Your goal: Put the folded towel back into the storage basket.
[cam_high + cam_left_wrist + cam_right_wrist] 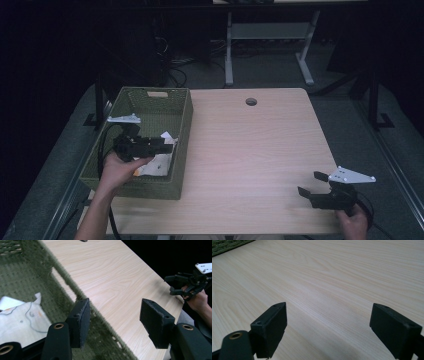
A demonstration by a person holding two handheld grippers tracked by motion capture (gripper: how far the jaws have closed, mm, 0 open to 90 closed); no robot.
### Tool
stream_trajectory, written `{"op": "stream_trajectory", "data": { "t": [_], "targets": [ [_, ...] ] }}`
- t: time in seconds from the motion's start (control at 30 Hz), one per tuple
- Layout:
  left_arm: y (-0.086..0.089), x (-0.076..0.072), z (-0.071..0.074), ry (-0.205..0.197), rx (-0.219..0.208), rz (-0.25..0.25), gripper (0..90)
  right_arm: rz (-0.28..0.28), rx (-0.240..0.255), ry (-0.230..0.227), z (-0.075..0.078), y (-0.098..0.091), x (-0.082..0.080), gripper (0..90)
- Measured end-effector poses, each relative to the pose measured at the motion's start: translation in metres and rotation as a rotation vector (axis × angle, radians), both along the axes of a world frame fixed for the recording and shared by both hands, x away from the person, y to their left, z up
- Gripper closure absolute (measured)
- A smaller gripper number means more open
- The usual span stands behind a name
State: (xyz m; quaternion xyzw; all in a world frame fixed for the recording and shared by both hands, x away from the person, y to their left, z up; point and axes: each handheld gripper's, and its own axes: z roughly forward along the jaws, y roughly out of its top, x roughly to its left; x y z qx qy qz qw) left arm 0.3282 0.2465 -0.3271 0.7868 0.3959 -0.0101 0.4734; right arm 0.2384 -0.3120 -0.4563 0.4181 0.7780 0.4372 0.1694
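A green woven basket [184,120] stands on the left part of the light wooden table [250,150]. A white cloth [159,163] with faint drawn marks lies inside it, and it is the white cloth [20,320] in the left gripper view too. My left gripper [167,145] hovers over the basket's right side, above the cloth, open with nothing between its jaws [113,322]. Near the table's front right corner my right gripper [310,183] is held low and stands wide open over bare wood [328,327]. The left gripper view also catches it far off as the right gripper [175,285].
The basket's right wall [72,290] runs just under my left jaws. A round cable hole [251,102] sits near the table's far edge. Desk legs and cables stand in the dark beyond the table. Bare wood stretches between the basket and my right gripper.
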Motion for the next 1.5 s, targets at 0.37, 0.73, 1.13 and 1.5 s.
{"op": "stream_trajectory", "data": {
  "t": [0.37,0.73,1.13,1.5],
  "targets": [
    [-0.029,-0.005,0.006,-0.028,0.001,-0.057,39.8,-0.005,-0.006,-0.004,0.001,-0.002,-0.001,13.7],
    [-0.057,-0.008,0.0,-0.021,0.024,-0.113,37.2,-0.007,-0.008,-0.006,0.001,-0.002,-0.002,13.7],
    [-0.08,-0.012,0.003,-0.036,0.025,-0.151,35.1,-0.017,-0.006,-0.002,0.0,-0.006,-0.002,13.7],
    [-0.107,-0.017,-0.003,-0.048,0.035,-0.191,33.7,-0.023,-0.012,0.004,-0.002,-0.008,-0.002,13.7]
  ]
}}
